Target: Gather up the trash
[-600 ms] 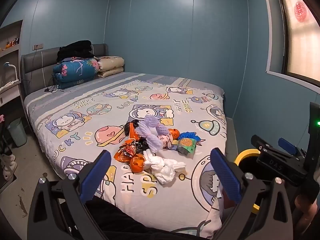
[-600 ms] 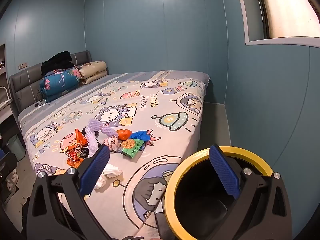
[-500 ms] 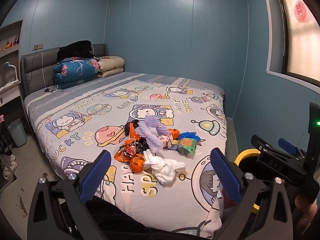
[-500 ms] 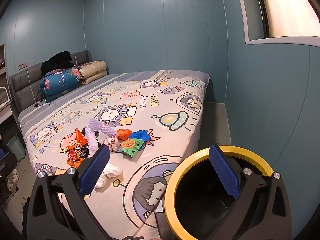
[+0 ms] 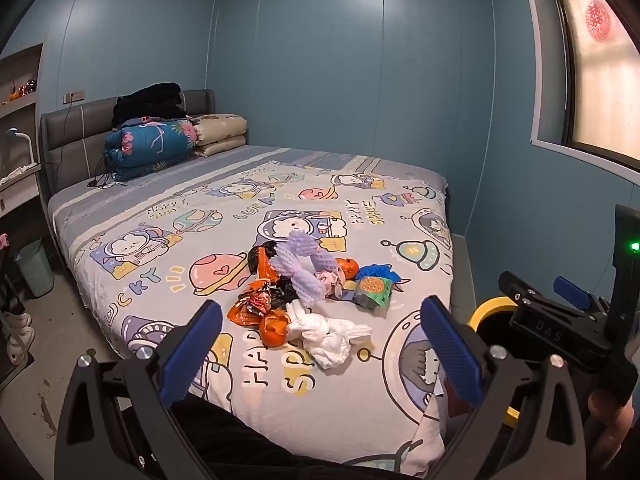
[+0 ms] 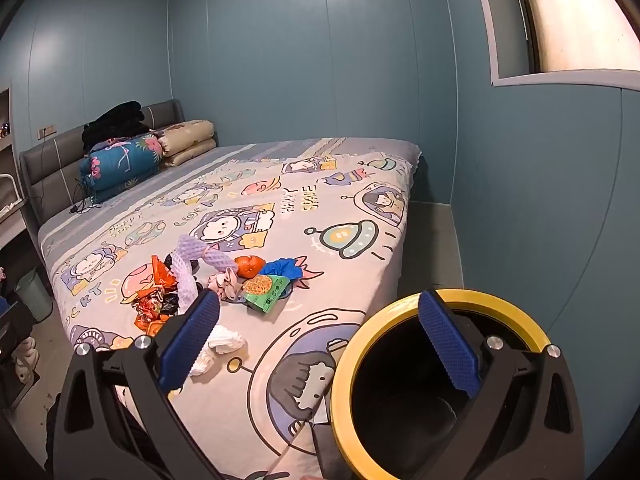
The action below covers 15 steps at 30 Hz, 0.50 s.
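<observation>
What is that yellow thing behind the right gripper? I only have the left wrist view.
Observer: The right wrist view shows it whole: a bin with a round yellow rim, standing beside the bed.
Operator: Is there anything in it?
Observer: Its inside is dark, and I can make out no trash in it.
Operator: Is the right gripper holding something?
Observer: No. The right gripper is open, with nothing between its fingers.
</observation>
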{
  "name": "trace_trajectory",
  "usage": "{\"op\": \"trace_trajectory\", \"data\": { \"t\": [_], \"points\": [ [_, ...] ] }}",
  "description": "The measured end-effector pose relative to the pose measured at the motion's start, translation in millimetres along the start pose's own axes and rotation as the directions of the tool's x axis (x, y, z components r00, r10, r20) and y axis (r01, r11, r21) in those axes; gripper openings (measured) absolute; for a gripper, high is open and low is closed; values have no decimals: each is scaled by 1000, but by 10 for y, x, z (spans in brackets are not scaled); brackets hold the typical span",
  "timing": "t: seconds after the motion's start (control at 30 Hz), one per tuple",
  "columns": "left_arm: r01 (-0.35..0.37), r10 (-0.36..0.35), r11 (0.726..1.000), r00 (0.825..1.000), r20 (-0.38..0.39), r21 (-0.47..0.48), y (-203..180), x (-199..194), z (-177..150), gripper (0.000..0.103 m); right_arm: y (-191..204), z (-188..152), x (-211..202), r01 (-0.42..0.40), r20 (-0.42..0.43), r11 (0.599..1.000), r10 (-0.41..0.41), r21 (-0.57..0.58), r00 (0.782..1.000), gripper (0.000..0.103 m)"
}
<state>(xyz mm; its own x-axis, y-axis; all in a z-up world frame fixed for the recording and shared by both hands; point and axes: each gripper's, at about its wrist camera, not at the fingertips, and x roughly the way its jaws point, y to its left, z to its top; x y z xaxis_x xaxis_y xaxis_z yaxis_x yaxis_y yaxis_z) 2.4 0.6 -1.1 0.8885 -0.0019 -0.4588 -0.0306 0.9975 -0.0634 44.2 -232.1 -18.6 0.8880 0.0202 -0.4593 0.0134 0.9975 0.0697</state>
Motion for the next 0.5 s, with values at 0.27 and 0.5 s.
{"op": "trace_trajectory", "data": {
  "t": [0.27, 0.5],
  "points": [
    [1, -1, 1000, 1000, -7, -2, -14, -25, -2, 96, 25, -24, 2, 2, -3, 1000, -2, 3, 1000, 95],
    [1, -1, 1000, 1000, -8, -2, -12, -26, 5, 96, 7, -79, 46, -1, -9, 1000, 1, 7, 1000, 95]
  ]
}}
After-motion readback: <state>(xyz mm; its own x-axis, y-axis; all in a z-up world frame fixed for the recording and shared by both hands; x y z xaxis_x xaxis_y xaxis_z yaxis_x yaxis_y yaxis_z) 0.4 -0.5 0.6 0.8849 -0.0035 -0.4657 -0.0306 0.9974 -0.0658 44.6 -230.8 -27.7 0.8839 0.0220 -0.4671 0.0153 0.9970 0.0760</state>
